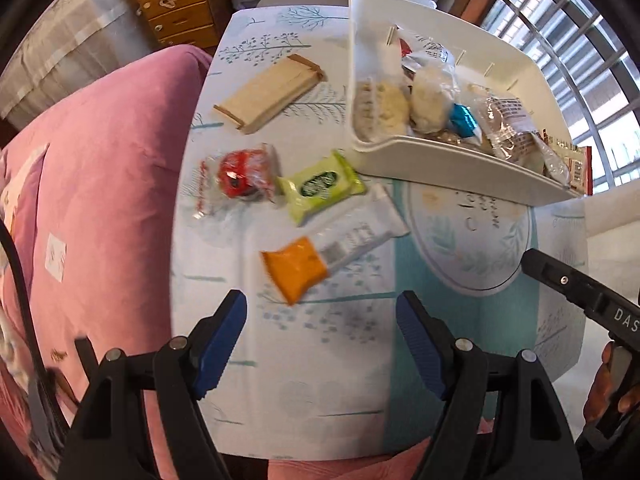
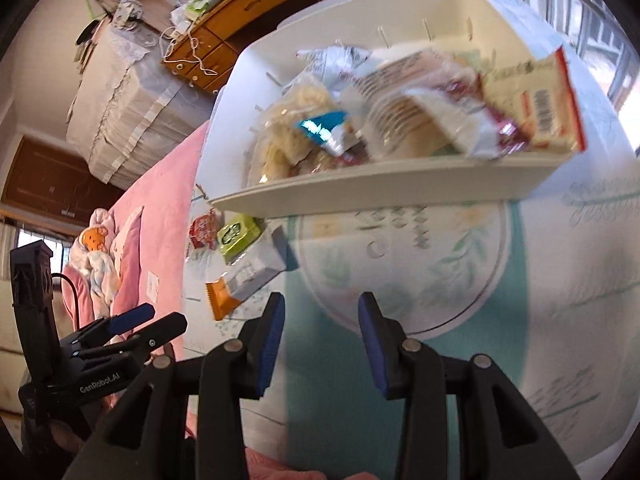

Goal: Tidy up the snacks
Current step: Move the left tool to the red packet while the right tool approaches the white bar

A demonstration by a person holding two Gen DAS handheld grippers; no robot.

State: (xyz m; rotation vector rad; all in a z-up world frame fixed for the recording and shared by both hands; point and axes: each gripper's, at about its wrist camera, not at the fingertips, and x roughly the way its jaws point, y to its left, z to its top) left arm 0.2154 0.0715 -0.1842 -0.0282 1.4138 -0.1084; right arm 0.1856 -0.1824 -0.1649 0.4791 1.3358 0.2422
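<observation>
Loose snacks lie on the patterned tablecloth: a tan bar, a red snack in clear wrap, a green packet and a white-and-orange packet. My left gripper hangs open just short of the orange end, nothing between its blue pads. A white bin holding several wrapped snacks stands at the far right. In the right wrist view the bin fills the top. My right gripper is open and empty over the round print, with the white-and-orange packet to its left. The left gripper shows at lower left.
A pink blanket covers the bed along the table's left edge. Wooden drawers stand behind the table and a barred window is at the right. A round leaf print marks the cloth in front of the bin.
</observation>
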